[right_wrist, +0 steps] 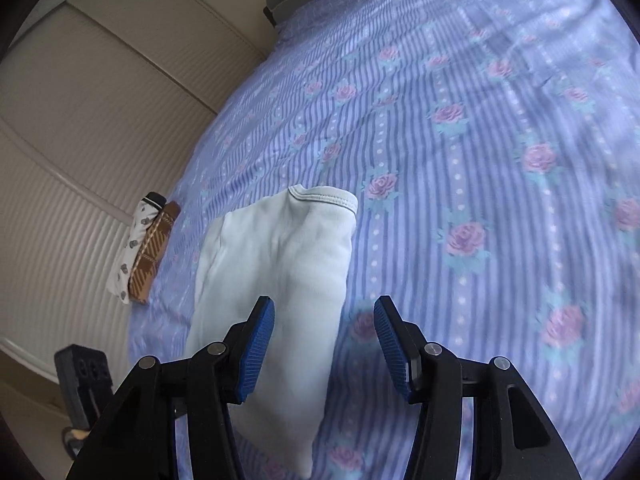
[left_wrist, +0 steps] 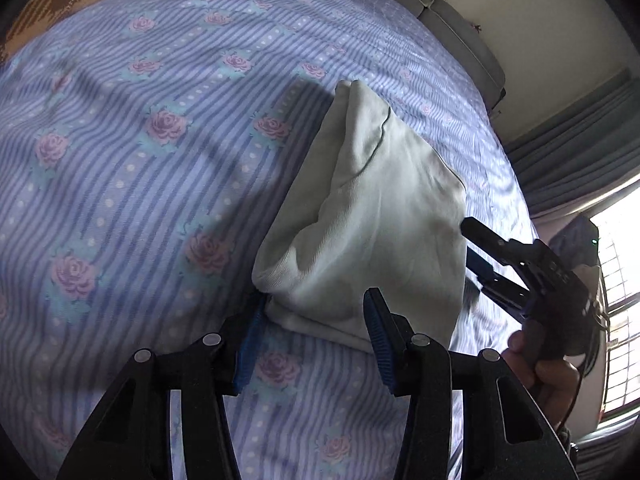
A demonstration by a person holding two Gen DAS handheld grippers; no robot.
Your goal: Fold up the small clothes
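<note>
While daylight glares through a barred window [left_wrist: 618,272] at the right edge of the left wrist view, a pale, folded white garment [left_wrist: 372,232] lies on a bed covered by a blue striped sheet [left_wrist: 140,184] printed with pink roses and white dots. Grey curtains [left_wrist: 572,152] hang beside the window, and a grey padded headboard [left_wrist: 460,28] runs along a cream wall at the far side of the mattress.

Just short of the garment's near edge, the left gripper [left_wrist: 316,344] hovers with its blue-padded jaws spread wide and nothing between them; its left pad sits close to the folded corner, though contact cannot be confirmed. At the cloth's right edge, the right gripper [left_wrist: 474,252] also stands open and holds nothing, with the person's fingers [left_wrist: 548,372] wrapped around its handle.

Seen from the right wrist view, the garment [right_wrist: 276,280] stretches away from the camera as a long folded strip, its stitched hem at the far end. The right gripper [right_wrist: 324,344] hangs above the near part, its left pad over the cloth and its right pad over bare sheet [right_wrist: 480,160].

Near the bed's left edge, a brown plaid item [right_wrist: 154,256] lies against a white patterned one [right_wrist: 134,248], well apart from the garment. Beyond them runs ribbed, cream panelling [right_wrist: 80,120].
</note>
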